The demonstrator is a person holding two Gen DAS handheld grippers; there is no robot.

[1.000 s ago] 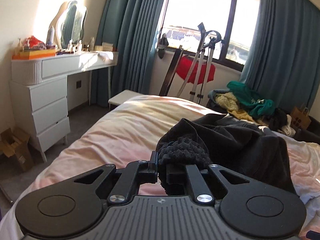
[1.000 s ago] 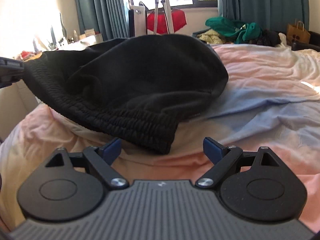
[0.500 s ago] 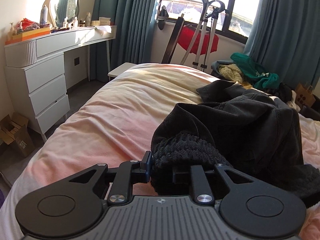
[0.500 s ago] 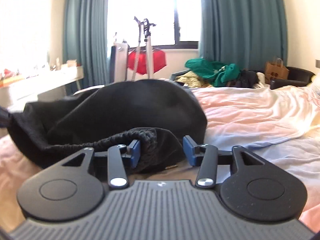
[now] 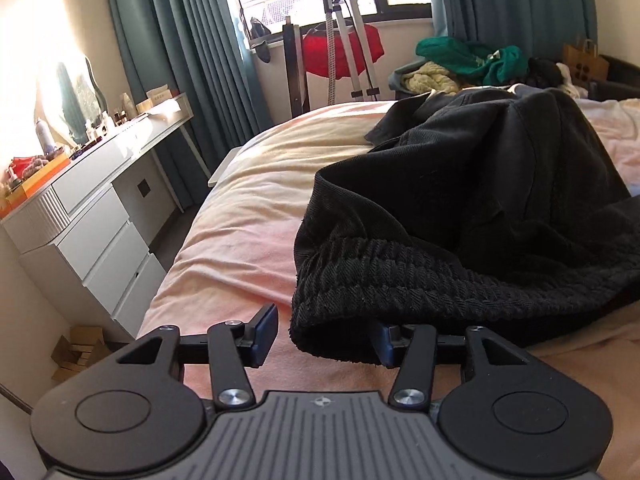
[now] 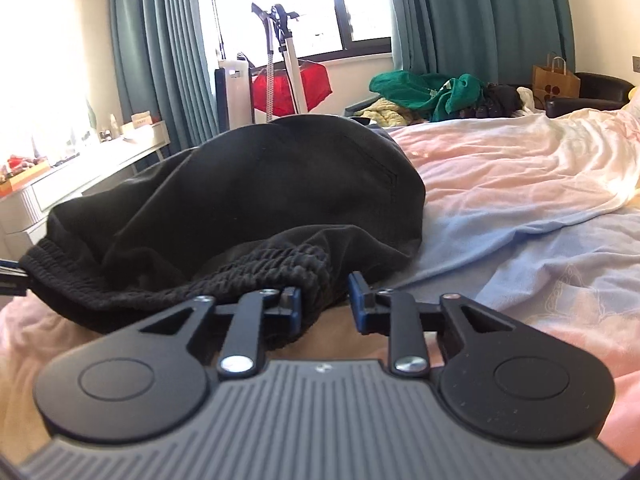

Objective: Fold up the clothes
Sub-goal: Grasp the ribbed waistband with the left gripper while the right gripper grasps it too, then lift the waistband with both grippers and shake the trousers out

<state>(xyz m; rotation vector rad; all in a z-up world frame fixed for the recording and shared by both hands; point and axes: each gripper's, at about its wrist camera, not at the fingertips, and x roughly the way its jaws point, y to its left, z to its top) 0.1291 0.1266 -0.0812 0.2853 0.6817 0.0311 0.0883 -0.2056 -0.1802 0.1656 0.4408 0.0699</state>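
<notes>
Left gripper (image 5: pixel 320 338): jaws opening; the ribbed waistband corner lies between them, clear of the left pad, its right side draped over the right finger, so contact there cannot be told.
Right gripper (image 6: pixel 325 307): jaws closing, with the bunched elastic waistband between the blue pads; the left pad touches the fabric, while a gap shows beside the right pad, so the hold is not yet firm.
Black garment (image 5: pixel 500 200): heaped directly ahead of both grippers on the bed, its ribbed waistband (image 6: pixel 256 268) nearest the fingers and the smooth dark cloth mounded beyond.
Bed (image 6: pixel 520 184): spread under and around the garment, its pink, cream and pale blue cover wrinkled to the right of the right gripper.
Desk (image 5: pixel 100 168): white, with drawers, well off to the left of the left gripper, carrying bottles, a mirror and an orange tray in strong sunlight.
Far ahead: teal curtains (image 6: pixel 472 16) frame a bright window; a stand with a red cloth (image 6: pixel 292 84) is below it, and a pile of green and yellow clothes (image 6: pixel 424 92) lies to the right, beside a brown paper bag (image 6: pixel 554 82).
</notes>
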